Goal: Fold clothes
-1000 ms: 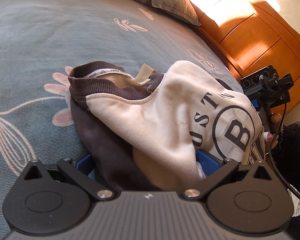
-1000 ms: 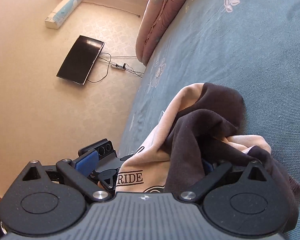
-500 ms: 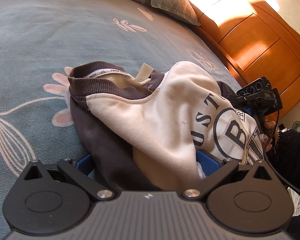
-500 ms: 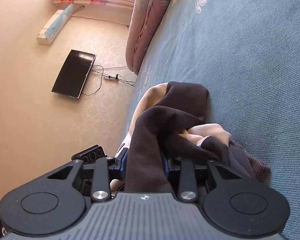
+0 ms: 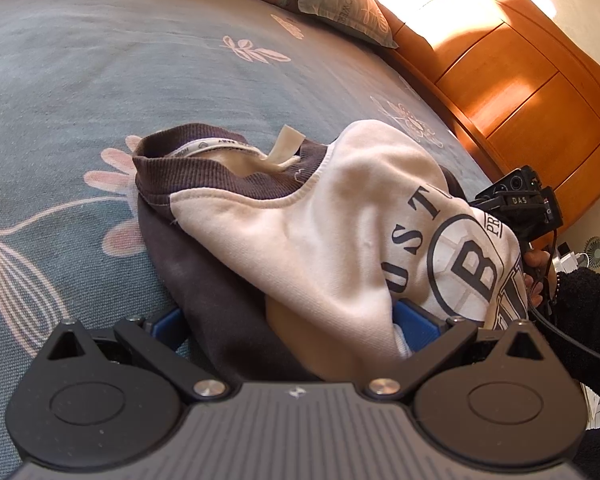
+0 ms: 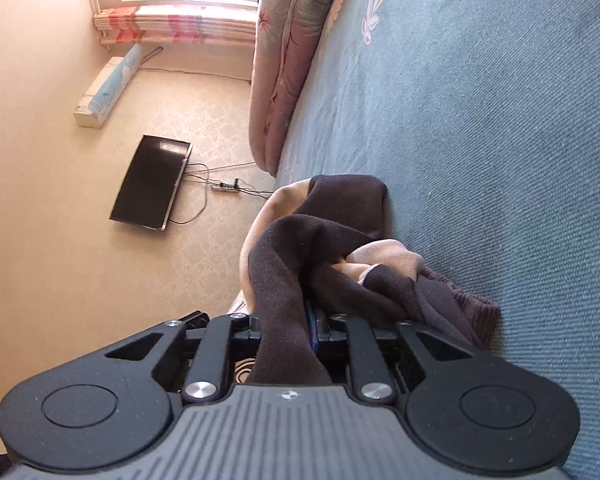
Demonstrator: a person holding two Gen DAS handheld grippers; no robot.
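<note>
A cream sweatshirt [image 5: 320,232] with dark brown sleeves, a ribbed collar and a round "B" print lies bunched on the blue-grey floral bedspread [image 5: 100,60]. My left gripper [image 5: 292,320] stands wide open with the fabric draped between its blue fingers [image 5: 414,318]. My right gripper [image 6: 300,320] is shut on a dark brown part of the sweatshirt [image 6: 288,264] at the bed's edge. The right gripper also shows in the left wrist view [image 5: 518,204], at the garment's far right side, held by a hand.
Pillows [image 5: 336,4] lie at the head of the bed beside an orange wooden headboard [image 5: 520,72]. Below the bed's edge, the floor holds a black monitor [image 6: 150,184], cables with a power strip [image 6: 224,186] and a long box [image 6: 108,86].
My right gripper has closed from open onto the dark sleeve fabric and swung toward the garment. The left gripper and the fabric in it have stayed still.
</note>
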